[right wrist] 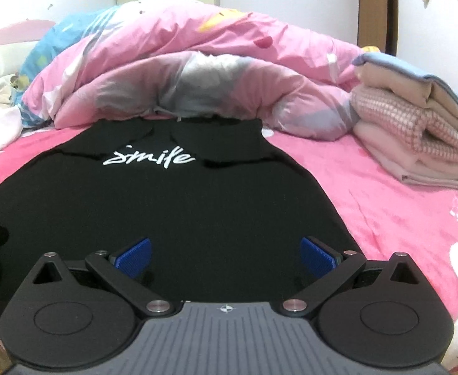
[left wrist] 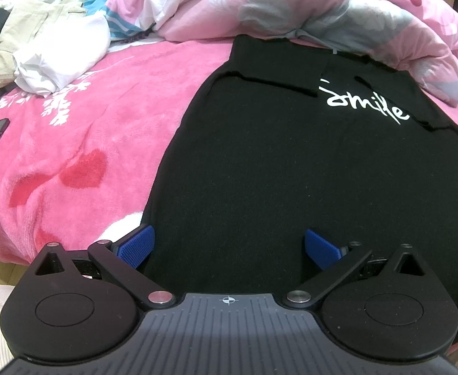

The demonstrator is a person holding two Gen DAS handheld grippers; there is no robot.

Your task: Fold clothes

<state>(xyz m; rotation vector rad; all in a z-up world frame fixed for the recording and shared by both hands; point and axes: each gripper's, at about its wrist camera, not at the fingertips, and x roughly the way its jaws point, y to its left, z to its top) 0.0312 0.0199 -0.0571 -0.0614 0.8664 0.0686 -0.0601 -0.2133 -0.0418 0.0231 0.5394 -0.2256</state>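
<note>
Lying flat on the pink blanket (left wrist: 72,143), the black shirt (left wrist: 291,172) has both sleeves folded in over its white "smile" print (right wrist: 149,158). The left gripper (left wrist: 229,247) and right gripper (right wrist: 225,254) hover at its near hem, each with blue pads spread wide, pinching nothing. Folded clothes (right wrist: 416,131) are stacked to the right.

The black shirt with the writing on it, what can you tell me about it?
The black shirt lies flat on the pink bedspread, soft matte fabric, white script reading "smile" across the chest. Both sleeves look folded inward over the body. Its far end meets the rumpled pink duvet. Both open tools hover at its near hem, gripping nothing.
</note>
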